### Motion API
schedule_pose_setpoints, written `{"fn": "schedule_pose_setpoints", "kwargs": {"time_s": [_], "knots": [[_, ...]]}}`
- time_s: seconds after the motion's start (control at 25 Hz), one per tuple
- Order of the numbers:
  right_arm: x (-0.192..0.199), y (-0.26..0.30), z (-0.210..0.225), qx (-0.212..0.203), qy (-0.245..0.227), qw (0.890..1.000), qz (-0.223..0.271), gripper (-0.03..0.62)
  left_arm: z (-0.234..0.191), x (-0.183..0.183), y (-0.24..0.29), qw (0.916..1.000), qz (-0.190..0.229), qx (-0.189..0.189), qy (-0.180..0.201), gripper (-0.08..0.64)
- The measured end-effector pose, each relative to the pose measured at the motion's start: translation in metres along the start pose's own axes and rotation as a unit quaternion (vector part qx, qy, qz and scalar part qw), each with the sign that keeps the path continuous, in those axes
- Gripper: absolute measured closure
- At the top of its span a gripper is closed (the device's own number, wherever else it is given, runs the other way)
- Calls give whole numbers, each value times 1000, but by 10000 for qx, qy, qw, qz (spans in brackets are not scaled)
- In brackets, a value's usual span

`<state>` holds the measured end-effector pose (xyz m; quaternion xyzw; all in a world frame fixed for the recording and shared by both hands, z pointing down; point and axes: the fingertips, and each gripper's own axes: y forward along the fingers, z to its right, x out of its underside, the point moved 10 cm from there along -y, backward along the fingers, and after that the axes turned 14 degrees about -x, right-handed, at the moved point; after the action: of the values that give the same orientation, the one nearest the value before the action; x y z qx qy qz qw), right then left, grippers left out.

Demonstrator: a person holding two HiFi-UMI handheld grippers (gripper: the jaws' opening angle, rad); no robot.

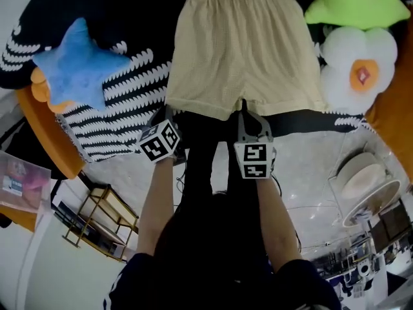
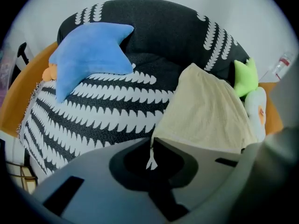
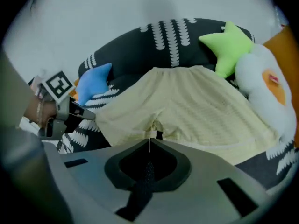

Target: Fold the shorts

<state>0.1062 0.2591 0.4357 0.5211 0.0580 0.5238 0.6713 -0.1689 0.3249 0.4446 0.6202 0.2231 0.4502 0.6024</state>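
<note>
Pale yellow shorts [image 1: 242, 50] lie flat on a black cushion [image 1: 148, 11], waistband away from me and leg hems toward me. My left gripper [image 1: 166, 113] is at the outer corner of the left leg hem; in the left gripper view its jaws [image 2: 152, 148] are shut on that corner of the shorts [image 2: 205, 111]. My right gripper [image 1: 244, 107] sits at the crotch, between the two legs. The right gripper view shows its jaws [image 3: 149, 143] closed at the crotch hem of the shorts [image 3: 196, 106].
A blue star pillow [image 1: 80, 66] rests on a black-and-white patterned blanket [image 1: 116, 108] to the left. A green star pillow [image 1: 358, 2] and a white flower pillow [image 1: 358, 70] lie to the right. On the floor are a wire rack [image 1: 97, 218] and a white round object [image 1: 364, 186].
</note>
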Motion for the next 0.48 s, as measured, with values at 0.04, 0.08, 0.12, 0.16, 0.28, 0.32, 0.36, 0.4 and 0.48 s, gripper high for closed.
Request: {"fn": "schedule_pose_setpoints", "kwargs": {"time_s": [0.04, 0.08, 0.12, 0.16, 0.28, 0.32, 0.36, 0.4, 0.48], "knots": [[-1, 11, -2, 60, 45, 9999, -84, 576, 0, 1, 0, 10000, 5, 1, -32, 534], [-1, 20, -4, 90, 54, 9998, -186, 565, 0, 1, -1, 10000, 9, 2, -45, 534], [0, 29, -6, 120, 21, 9994, -333, 537, 0, 1, -1, 10000, 14, 6, -29, 534], [2, 37, -7, 187, -28, 9985, -516, 512, 0, 1, -1, 10000, 20, 15, 15, 534], [3, 49, -6, 433, 36, 9954, -852, 504, -2, 0, 2, 9998, 13, 77, 186, 535], [2, 47, -5, 451, 163, 9955, -816, 522, -3, 0, 3, 9997, 10, 100, 221, 534], [0, 42, -3, 447, 369, 9959, -692, 540, -3, -1, 3, 9996, 13, 118, 252, 535], [-1, 33, 0, 435, 671, 9956, -497, 571, -4, -1, 3, 9995, 22, 132, 282, 535], [5, 11, 5, 419, 1382, 9895, -98, 571, -4, -2, 3, 9993, 45, 150, 348, 535]]}}
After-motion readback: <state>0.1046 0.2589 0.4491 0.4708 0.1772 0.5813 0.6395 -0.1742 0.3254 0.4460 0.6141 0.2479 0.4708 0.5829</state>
